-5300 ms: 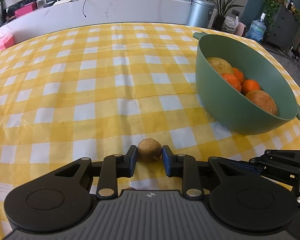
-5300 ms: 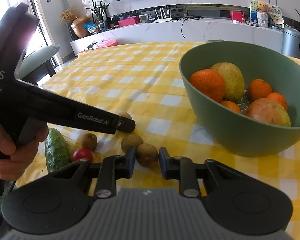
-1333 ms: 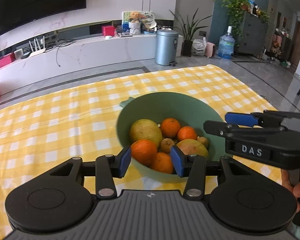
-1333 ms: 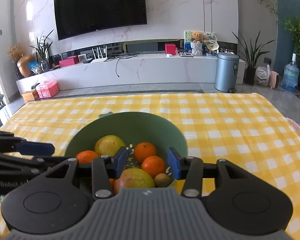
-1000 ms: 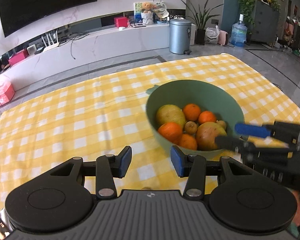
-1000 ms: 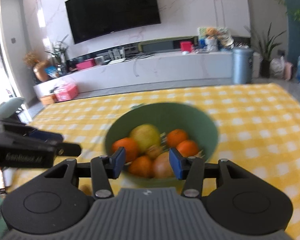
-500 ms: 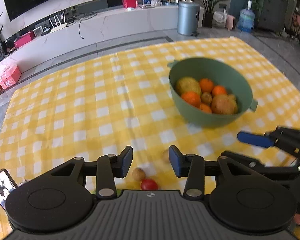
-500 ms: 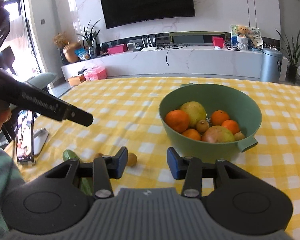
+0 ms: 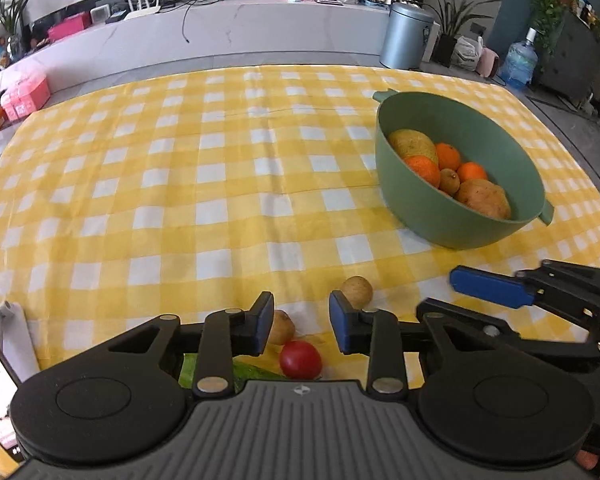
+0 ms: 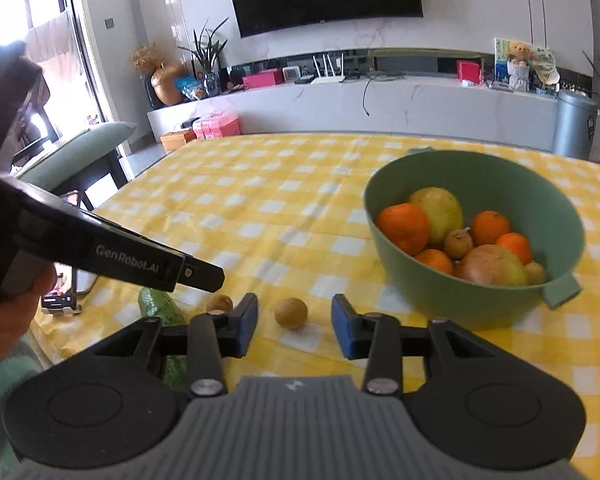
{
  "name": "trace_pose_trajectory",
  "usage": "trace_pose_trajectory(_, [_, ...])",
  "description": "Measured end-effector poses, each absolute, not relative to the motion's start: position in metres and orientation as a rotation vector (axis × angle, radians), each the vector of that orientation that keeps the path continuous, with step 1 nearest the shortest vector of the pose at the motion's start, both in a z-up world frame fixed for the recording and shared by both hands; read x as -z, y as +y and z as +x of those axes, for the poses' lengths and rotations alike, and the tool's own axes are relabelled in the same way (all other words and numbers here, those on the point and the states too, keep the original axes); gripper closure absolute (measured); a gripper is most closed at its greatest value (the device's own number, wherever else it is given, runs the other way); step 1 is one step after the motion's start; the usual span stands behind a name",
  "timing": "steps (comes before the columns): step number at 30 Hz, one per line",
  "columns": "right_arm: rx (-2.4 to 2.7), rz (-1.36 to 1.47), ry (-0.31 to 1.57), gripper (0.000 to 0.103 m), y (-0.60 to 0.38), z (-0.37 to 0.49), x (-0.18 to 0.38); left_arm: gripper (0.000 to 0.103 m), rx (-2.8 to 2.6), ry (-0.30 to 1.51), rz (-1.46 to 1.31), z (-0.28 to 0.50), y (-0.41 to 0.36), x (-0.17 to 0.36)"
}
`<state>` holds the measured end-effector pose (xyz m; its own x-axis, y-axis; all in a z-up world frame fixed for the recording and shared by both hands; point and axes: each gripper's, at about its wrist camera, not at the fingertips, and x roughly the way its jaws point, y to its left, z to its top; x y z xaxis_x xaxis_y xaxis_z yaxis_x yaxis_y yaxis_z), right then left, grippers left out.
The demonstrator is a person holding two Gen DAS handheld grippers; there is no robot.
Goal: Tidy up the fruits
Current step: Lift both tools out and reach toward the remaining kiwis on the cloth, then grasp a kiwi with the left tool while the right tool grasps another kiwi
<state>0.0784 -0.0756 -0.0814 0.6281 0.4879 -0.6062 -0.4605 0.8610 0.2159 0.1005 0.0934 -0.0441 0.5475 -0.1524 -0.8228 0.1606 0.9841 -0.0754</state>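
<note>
Both jaws are closing with nothing pressed between them. The left hand-held gripper (image 9: 299, 326) hangs over the near bench (image 9: 220, 184) edge, a small brown fruit (image 9: 281, 326) half hidden behind its left pad and a red tomato (image 9: 300, 360) cut off by the body. The right hand-held gripper (image 10: 294, 328) frames a second brown fruit (image 10: 291, 312) lying beyond its tips. A cucumber (image 10: 156, 304) is mostly covered (only green ends show). The green bowl (image 10: 432, 296) of fruit stands apart, to the right.
</note>
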Motion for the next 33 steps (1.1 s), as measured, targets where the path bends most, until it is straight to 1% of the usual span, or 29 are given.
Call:
trace_pose_trajectory(3, [-0.555,0.024,0.725,0.074,-0.067,0.087,0.090,0.065,0.197,0.986,-0.019,0.104,0.098,0.054])
trace_pose_trajectory(8, [-0.574,-0.007,0.714,0.074,-0.056,0.098,0.103,0.065,0.201,1.031,-0.047,0.112,0.104,0.067])
trace_pose_trajectory(17, [-0.597,-0.062,0.720,0.074,-0.042,0.109,0.121,0.065,0.199,1.046,-0.085,0.111,0.111,0.076])
trace_pose_trajectory(26, [-0.617,-0.048,0.759,0.075,-0.040,0.117,0.135,0.067,0.189,1.078,-0.125,0.115,0.116,0.084])
trace_pose_trajectory(29, [-0.623,-0.042,0.764,0.080,-0.040,0.119,0.139,0.067,0.197,1.074,-0.096,0.114,0.112,0.084])
trace_pose_trajectory(33, [-0.630,-0.025,0.761,0.080,-0.042,0.121,0.140,0.069,0.197,1.070,-0.070,0.114,0.107,0.085])
